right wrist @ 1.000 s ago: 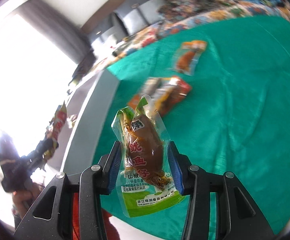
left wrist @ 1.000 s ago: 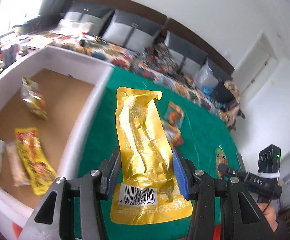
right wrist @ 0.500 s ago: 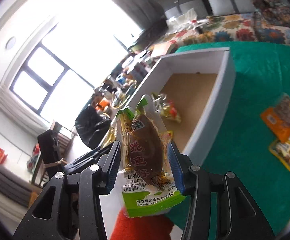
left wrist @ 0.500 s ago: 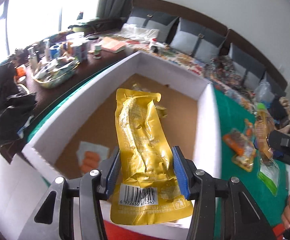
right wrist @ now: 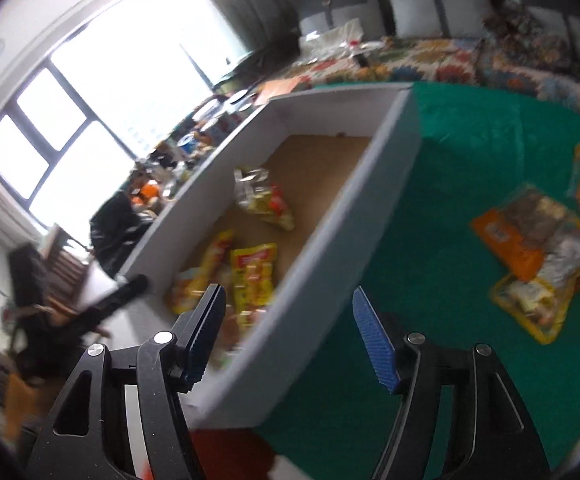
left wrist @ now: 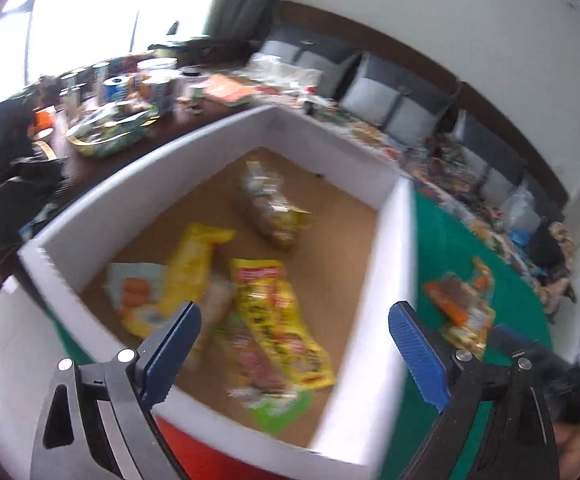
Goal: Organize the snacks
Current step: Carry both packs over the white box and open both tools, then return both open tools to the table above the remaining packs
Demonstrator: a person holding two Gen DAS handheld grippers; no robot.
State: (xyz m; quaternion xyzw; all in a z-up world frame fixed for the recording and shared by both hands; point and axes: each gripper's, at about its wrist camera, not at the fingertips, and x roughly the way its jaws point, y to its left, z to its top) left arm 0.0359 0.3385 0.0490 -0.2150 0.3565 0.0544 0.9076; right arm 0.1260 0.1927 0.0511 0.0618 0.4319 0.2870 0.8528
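A white box (left wrist: 386, 264) with a brown floor holds several snack packets. The gold pouch (left wrist: 186, 280) and the green-edged pouch (left wrist: 278, 408) lie in it beside a yellow packet (left wrist: 278, 320). My left gripper (left wrist: 294, 348) is open and empty above the box's near end. My right gripper (right wrist: 290, 336) is open and empty over the box's near right wall (right wrist: 330, 248). More snack packets (right wrist: 542, 256) lie on the green cloth (right wrist: 462, 152) to the right of the box; they also show in the left wrist view (left wrist: 462, 308).
A dark table with cans, bottles and a dish (left wrist: 110, 136) stands left of the box. A patterned sofa with grey cushions (right wrist: 450, 56) runs along the back. A black bag (right wrist: 118, 228) sits left of the box. The other gripper shows at the right edge (left wrist: 570, 376).
Both grippers have opened and let go of their pouches, which now lie in the box. Both views have swung closer over the box.
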